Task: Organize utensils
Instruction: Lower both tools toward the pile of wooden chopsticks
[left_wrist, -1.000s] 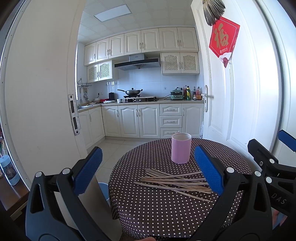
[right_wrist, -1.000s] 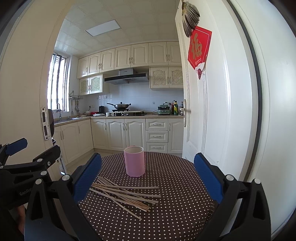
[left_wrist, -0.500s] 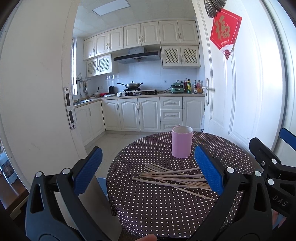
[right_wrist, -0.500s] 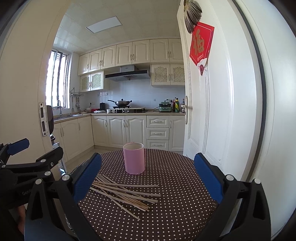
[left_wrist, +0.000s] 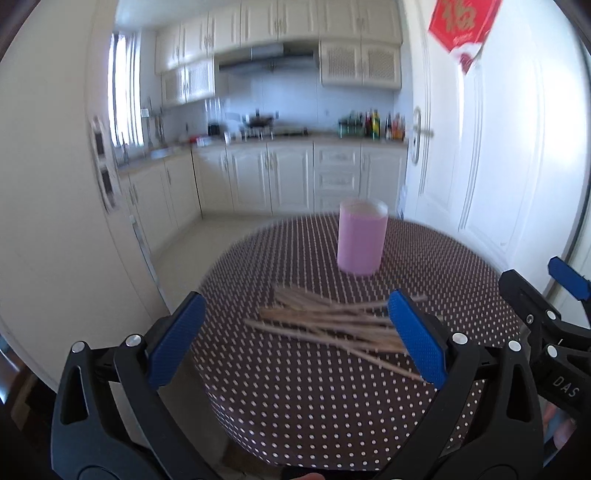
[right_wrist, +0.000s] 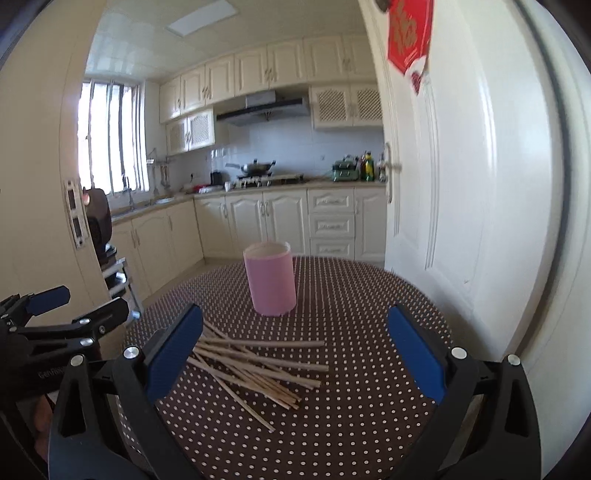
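A round table under a dark brown cloth with white polka dots (right_wrist: 369, 376) fills the lower part of both wrist views, with a cream kitchen beyond it. Standing upright toward the far side of that table is a tall pink cylindrical cup (right_wrist: 270, 282), open at the top and, as far as its rim shows, with nothing in it. Just in front of the cup, apart from it, lies a loose heap of thin pale wooden chopsticks (right_wrist: 255, 363), flat on the cloth. Most of the sticks run with their long axes roughly across the table, left to right, slightly fanned; a few cross them on a diagonal, with ends pointing toward the near right edge. The left gripper (left_wrist: 295, 339) hangs above the near edge with its blue-padded jaws wide apart and nothing between them, though this view is blurred. The right gripper (right_wrist: 291, 352) is likewise spread wide and empty, facing the heap and cup. By my reading the sorting has not started: every stick seems to lie on the table and none stands in the cup, so gathering them and dropping them in all remains.
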